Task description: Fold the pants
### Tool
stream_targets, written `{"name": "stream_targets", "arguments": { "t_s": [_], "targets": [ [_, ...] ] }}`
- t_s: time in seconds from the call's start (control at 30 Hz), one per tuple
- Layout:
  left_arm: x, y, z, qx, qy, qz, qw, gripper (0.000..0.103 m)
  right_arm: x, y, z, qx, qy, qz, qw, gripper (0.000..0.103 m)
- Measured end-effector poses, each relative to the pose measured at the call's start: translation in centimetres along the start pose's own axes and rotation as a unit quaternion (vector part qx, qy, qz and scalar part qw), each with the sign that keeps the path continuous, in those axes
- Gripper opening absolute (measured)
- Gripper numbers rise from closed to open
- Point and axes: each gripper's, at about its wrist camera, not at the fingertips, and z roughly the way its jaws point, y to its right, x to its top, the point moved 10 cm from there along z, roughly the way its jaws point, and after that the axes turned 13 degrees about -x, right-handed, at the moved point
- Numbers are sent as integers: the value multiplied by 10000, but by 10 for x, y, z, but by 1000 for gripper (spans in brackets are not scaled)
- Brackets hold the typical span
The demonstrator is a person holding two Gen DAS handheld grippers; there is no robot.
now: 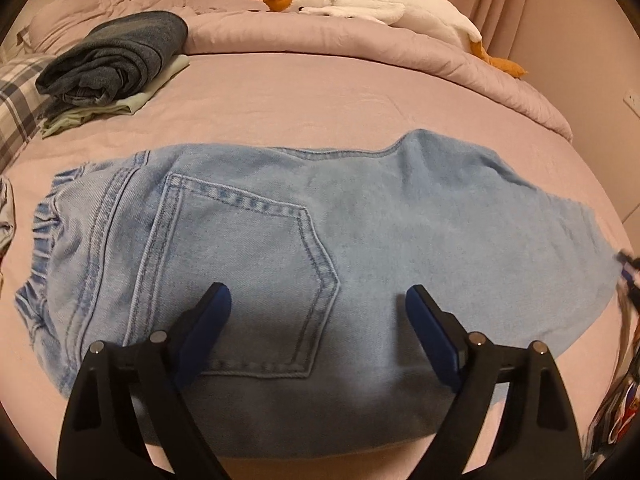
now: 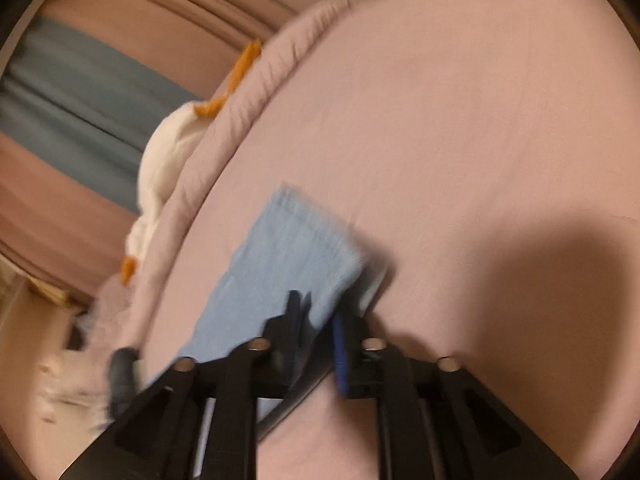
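We see the jeans [image 1: 304,248] lying flat on the pink bed [image 1: 280,92], already folded into one long band. The long axis of the jeans goes from the left to the right in the left wrist view: the elastic waistband [image 1: 44,236] is at the left end, and the leg end goes to the right, where it reaches the edge of the picture. The back pocket [image 1: 240,280] faces up, and its pointed side is turned toward the right. The left gripper [image 1: 318,300] hangs over the near edge of the jeans, just beside the pocket; its fingers [image 1: 218,304] are spread wide and there is only flat denim under them, nothing pinched. In the right wrist view, which is blurred, the leg end of the jeans [image 2: 288,264] lies as a light blue strip on the bed, and it runs away from the camera toward the upper right. The right gripper [image 2: 316,320] has its fingers [image 2: 294,308] near together, on the two sides of the edge of this strip; because of the blur we cannot tell if they really press on the cloth. Farther on the bed, behind the jeans, there are a stack of folded clothes [image 1: 116,64] at the left, a rolled duvet [image 1: 360,40], and a white plush goose [image 1: 360,0] on it.
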Motion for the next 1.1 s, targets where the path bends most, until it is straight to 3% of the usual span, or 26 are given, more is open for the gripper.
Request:
{"name": "stream_targets", "arguments": {
  "t_s": [0.07, 0.13, 0.17, 0.23, 0.3, 0.37, 0.43, 0.57, 0.63, 0.7, 0.73, 0.77, 0.83, 0.9, 0.97, 1.03, 1.07, 1.1],
  "targets": [
    [0, 3, -2, 43, -13, 49, 10000, 89, 18, 1, -17, -458, 534, -133, 9974, 47],
    [3, 9, -4, -10, 28, 98, 9999, 89, 26, -15, -29, -733, 827, -625, 9919, 47],
    [4, 14, -5, -36, 73, 153, 9999, 89, 21, -34, -29, -638, 824, -1060, 9889, 47],
    [7, 33, -2, -163, 101, 375, 9991, 89, -2, -68, -18, -359, 531, -1798, 9816, 47],
    [10, 54, 11, -428, -48, 513, 9978, 89, -35, -110, 5, -212, 156, -2602, 9652, 43],
    [16, 70, 23, -718, -192, 443, 9962, 89, -60, -142, 24, -47, -81, -3028, 9530, 29],
    [26, 90, 39, -1158, -319, 298, 9923, 89, -89, -182, 44, 200, -385, -3411, 9390, 28],
    [50, 109, 71, -1407, -430, 239, 9888, 89, -149, -247, 69, 589, -867, -4326, 8955, 29],
    [54, 106, 94, -1516, -697, 11, 9860, 89, -154, -255, 89, 461, -1035, -4430, 8893, 29],
    [63, 92, 103, -1449, -655, -105, 9872, 83, -143, -247, 101, 528, -1209, -4139, 9007, 16],
    [68, 88, 101, -1503, -605, -153, 9867, 76, -131, -239, 103, 544, -1245, -3944, 9089, 7],
    [71, 83, 99, -1533, -593, -190, 9862, 71, -122, -229, 102, 531, -1269, -3785, 9153, 7],
    [71, 69, 94, -1654, -693, -323, 9833, 39, -87, -197, 105, 624, -1369, -3119, 9381, 5],
    [69, 52, 85, -1746, -760, -456, 9806, 30, -54, -160, 105, 603, -1387, -2487, 9567, 0],
    [67, 34, 70, -1916, -728, -776, 9757, 31, -16, -121, 102, 241, -1168, -1974, 9730, 0],
    [66, 19, 50, -1975, -602, -899, 9743, 35, 0, -109, 96, -58, -962, -1868, 9776, 0],
    [67, 14, 38, -1915, -508, -877, 9762, 42, 3, -110, 93, -381, -847, -2027, 9748, 0],
    [69, 9, 29, -1729, -411, -822, 9806, 73, 0, -121, 91, -578, -784, -2268, 9691, 0]
  ]
}}
